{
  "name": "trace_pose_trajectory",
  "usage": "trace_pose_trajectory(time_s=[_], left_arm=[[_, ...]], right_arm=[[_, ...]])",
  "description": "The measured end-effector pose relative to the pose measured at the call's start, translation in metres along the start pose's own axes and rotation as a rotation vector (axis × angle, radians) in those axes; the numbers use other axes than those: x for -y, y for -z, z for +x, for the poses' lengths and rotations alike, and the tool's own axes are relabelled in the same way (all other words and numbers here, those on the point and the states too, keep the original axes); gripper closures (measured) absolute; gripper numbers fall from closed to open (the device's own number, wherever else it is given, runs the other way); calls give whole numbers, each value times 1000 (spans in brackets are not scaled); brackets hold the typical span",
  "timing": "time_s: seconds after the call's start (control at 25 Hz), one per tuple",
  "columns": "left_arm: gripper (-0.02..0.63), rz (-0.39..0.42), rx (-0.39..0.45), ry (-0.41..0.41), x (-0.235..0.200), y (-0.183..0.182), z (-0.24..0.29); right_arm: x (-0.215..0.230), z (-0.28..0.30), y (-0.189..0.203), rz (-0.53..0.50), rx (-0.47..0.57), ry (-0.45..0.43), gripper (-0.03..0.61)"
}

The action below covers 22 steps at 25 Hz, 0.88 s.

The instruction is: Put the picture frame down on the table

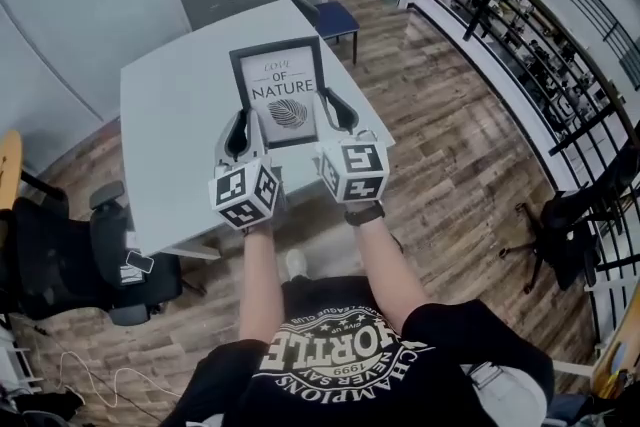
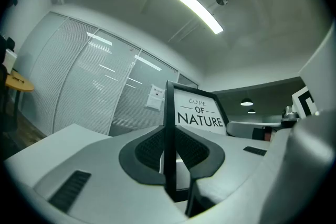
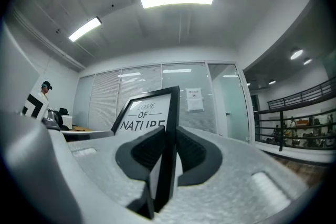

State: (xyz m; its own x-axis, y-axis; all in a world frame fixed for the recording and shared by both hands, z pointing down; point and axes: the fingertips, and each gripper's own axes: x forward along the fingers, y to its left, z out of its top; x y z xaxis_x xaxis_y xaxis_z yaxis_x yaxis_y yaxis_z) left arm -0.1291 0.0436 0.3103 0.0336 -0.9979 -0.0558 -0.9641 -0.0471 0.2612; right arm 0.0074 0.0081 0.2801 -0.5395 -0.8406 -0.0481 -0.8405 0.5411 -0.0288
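Note:
A black picture frame (image 1: 281, 91) with a white print reading "LOVE OF NATURE" is held up over the near part of the pale grey table (image 1: 175, 130). My left gripper (image 1: 246, 129) is shut on its left edge, and my right gripper (image 1: 331, 111) is shut on its right edge. In the left gripper view the frame (image 2: 195, 113) stands on edge between the dark pads (image 2: 152, 149). The right gripper view shows the frame (image 3: 149, 113) clamped the same way, its black edge running down between the pads (image 3: 194, 152). Whether the frame touches the table cannot be told.
A blue chair (image 1: 325, 13) stands at the table's far side. A black office chair (image 1: 75, 260) sits at the left near corner. A black railing (image 1: 545, 35) runs along the right over the wood floor. Glass partitions with blinds (image 2: 100, 86) stand behind the table.

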Motion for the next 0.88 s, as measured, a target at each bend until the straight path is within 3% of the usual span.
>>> trace_pose_trajectory(time_s=[0.32, 0.64, 0.88], left_arm=[[547, 11, -15, 20, -63, -6, 76], [548, 12, -94, 63, -81, 15, 144], [547, 31, -130, 116, -72, 44, 199]], right_arm=[[-10, 93, 15, -6, -19, 48, 514], [18, 148, 39, 21, -75, 126, 514], [65, 184, 65, 44, -81, 186, 515]])
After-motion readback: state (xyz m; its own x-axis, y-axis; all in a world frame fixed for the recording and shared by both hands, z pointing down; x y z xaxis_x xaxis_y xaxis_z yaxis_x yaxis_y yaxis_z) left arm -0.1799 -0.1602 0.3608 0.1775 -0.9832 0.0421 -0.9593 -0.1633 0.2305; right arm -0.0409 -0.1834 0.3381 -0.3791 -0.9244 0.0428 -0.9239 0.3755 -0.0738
